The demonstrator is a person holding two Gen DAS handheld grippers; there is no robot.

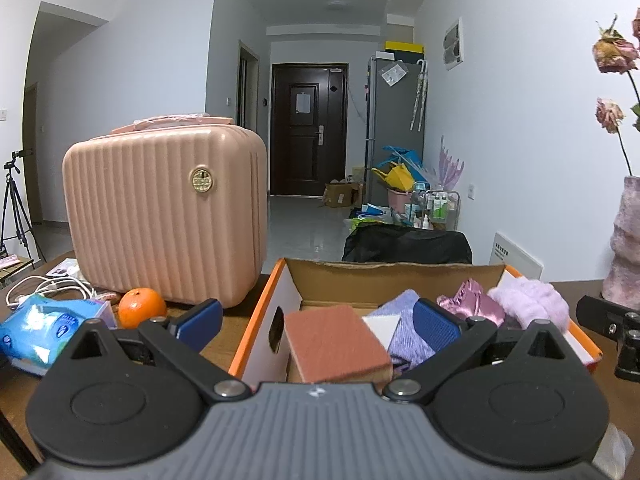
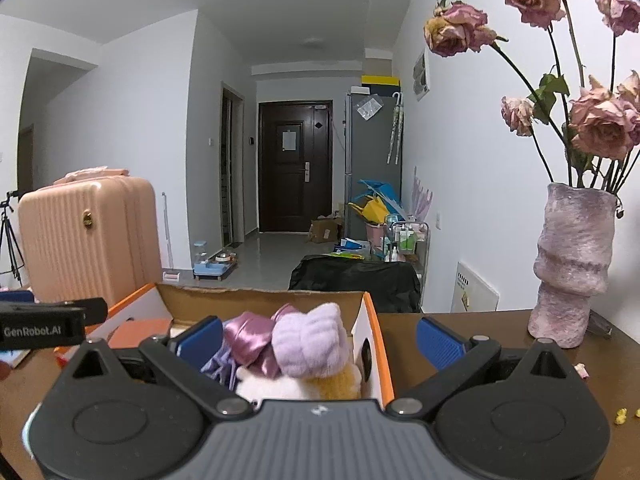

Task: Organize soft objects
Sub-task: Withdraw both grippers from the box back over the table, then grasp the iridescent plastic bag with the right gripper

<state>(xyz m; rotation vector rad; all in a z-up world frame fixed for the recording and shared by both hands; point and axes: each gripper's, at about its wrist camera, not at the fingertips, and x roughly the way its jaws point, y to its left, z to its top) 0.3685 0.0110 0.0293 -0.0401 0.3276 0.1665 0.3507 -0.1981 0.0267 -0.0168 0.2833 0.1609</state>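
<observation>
While the left gripper (image 1: 318, 322) hung over the near left end of the cardboard box (image 1: 394, 276), its blue pads (image 1: 436, 326) were spread wide and held nothing. Right between them sat a reddish-brown sponge block (image 1: 338, 342), leaning on the box's left wall. Next to it lay a pale purple cloth (image 1: 404, 334), then a shiny pink satin piece (image 1: 472, 300) and a fluffy lilac thing (image 1: 532, 300) at the far right end. Outside the box, on the brown table (image 1: 228, 332), were an orange (image 1: 142, 307), a blue tissue pack (image 1: 44, 326) and a pink case (image 1: 164, 216).

From the right wrist view, the right gripper (image 2: 320, 344) was wide open too and held nothing. One pad was over the box and the other was past the box's orange-edged right wall (image 2: 376, 344). Under it were the lilac fluffy thing (image 2: 310, 340), the satin piece (image 2: 250, 340) and a white and yellow plush toy (image 2: 296, 386). A purple vase (image 2: 572, 268) of dried roses stood well off to the right.

I think this was a sorting step, with the soft things already in the box. Next, a gripper would need to dip down, close softly on one item, and watch the box walls.
</observation>
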